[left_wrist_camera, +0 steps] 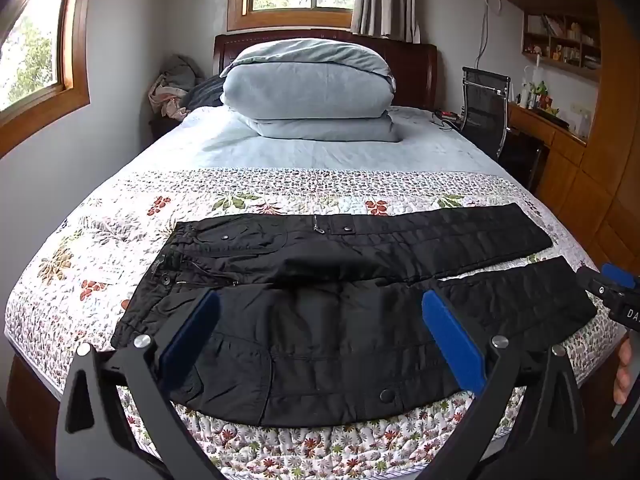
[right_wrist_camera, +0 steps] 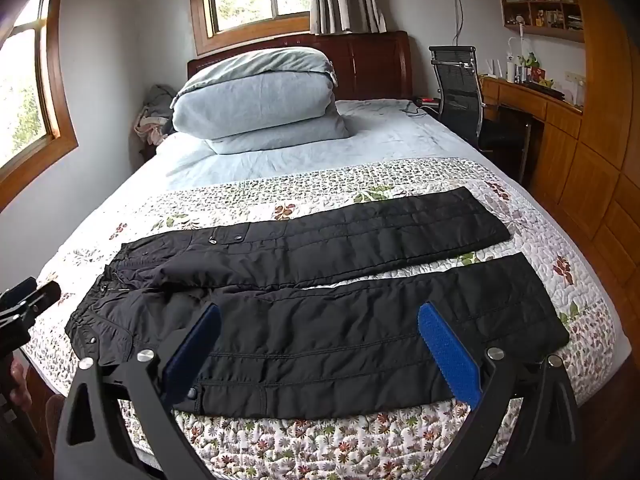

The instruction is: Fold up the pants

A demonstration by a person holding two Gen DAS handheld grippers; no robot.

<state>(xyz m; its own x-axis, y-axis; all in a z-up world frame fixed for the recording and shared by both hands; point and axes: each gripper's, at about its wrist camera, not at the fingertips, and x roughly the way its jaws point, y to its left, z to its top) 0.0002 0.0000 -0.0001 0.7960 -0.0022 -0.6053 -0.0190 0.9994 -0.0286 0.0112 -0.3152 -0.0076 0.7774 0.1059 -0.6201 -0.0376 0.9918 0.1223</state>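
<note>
**Black pants flat on the bed, both sets of fingers wide apart**

I look through my two cameras, going from left to right.

On the far left is a window with a wood frame. Next to it, by the wall, sits a small heap of clothes.

My left gripper hangs over the near part of the pants. Its blue fingers are spread wide and hold nothing. They do not press on the cloth.

The black pants lie flat on the flowery quilt at the near end of the bed. The waist is on the left. The two legs run to the right, side by side, with a thin strip of quilt showing between them. One leg is farther from me and one is closer.

Behind the pants, at the head of the bed, is a big folded grey-blue blanket.

My right gripper hangs over the closer leg. Its blue fingers are also spread wide and grip nothing.

On the right I see a black chair beside the bed, then a wood desk with small things on it and shelves above.
</note>
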